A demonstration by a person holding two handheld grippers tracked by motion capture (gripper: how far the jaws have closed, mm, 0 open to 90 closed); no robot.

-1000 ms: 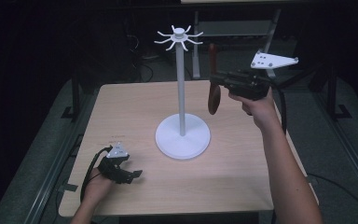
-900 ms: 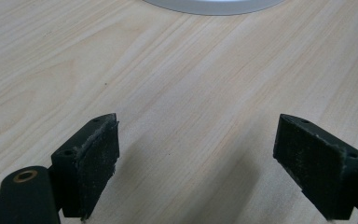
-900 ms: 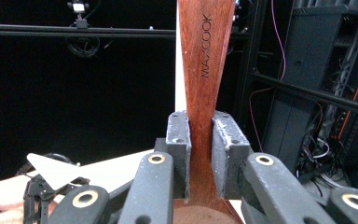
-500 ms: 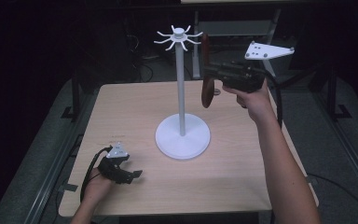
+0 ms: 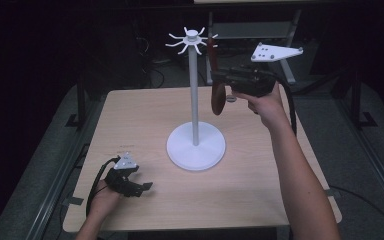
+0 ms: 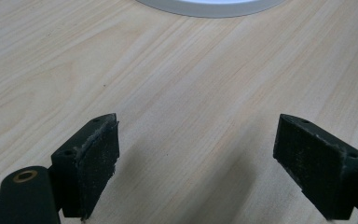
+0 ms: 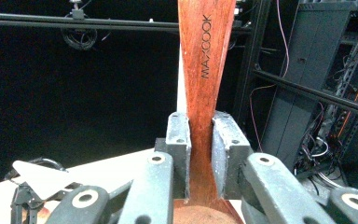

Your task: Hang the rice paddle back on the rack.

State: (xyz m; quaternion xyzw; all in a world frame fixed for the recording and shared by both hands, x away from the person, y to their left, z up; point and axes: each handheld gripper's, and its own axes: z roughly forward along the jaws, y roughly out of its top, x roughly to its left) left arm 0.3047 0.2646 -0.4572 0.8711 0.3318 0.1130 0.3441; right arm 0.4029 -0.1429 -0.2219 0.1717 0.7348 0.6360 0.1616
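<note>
A brown wooden spoon (image 5: 218, 100) marked MAXCOOK (image 7: 207, 70) hangs bowl-down in the air, with its handle pointing up. My right gripper (image 5: 219, 77) is shut on its neck, and in the right gripper view the pads (image 7: 201, 140) press on it from both sides. It is just right of the white stand's pole (image 5: 194, 90), below the ring of hooks (image 5: 192, 40). My left gripper (image 5: 142, 187) rests on the table at the front left. Its jaws (image 6: 196, 158) are open over bare wood.
The stand's round white base (image 5: 196, 146) sits mid-table, and its edge (image 6: 209, 7) lies ahead of the left gripper. The light wooden table (image 5: 260, 200) ends close to dark racks and cables (image 7: 317, 116) at the back.
My right hand has carried the spoon left and slightly up, closer to the stand's pole and hooks. The left gripper has stayed where it was.
</note>
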